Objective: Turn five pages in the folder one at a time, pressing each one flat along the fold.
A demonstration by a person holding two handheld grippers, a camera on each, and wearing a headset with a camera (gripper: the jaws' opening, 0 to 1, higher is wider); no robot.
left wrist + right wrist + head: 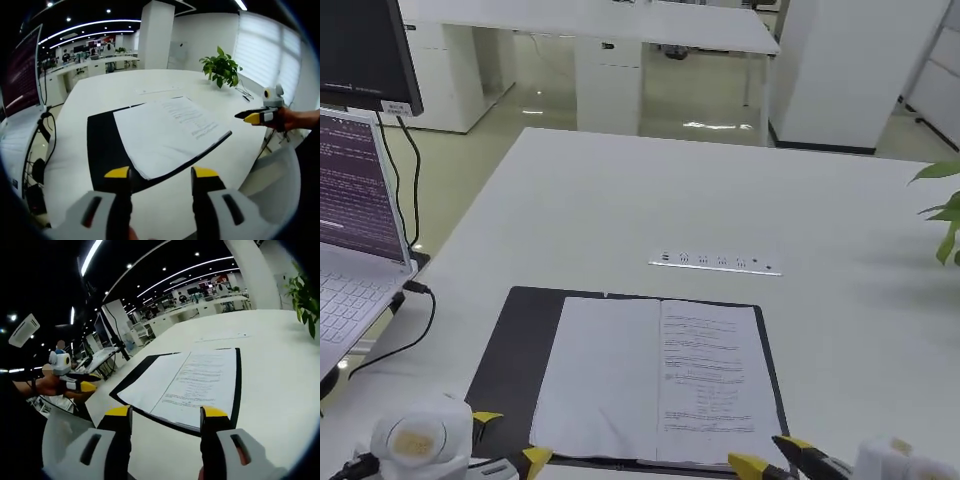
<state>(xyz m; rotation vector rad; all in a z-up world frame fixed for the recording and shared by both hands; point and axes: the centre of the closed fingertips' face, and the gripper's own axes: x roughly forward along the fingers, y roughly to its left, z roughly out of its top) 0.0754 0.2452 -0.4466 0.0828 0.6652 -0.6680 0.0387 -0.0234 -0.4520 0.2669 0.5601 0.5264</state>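
- Head view: the folder (515,350) lies open on the white table (620,190), close to the near edge. A laptop (355,240) stands at the left, and a socket strip (715,263) is set into the tabletop beyond the folder.
- Left gripper view: it adds a potted plant (222,67) at the far side of the table.
- Left gripper (161,173): jaws apart with nothing between them, just short of the folder's near left corner.
- Right gripper (167,411): jaws apart and empty, just short of the folder's near right edge. The left gripper view shows it held off the table's side.
- Folder contents: a stack of white sheets. The left page (600,370) is blank. The right page (712,375) carries printed text too small to read.
- Condition: both pages lie flat either side of the centre fold. The black cover shows as a border, widest at the left.
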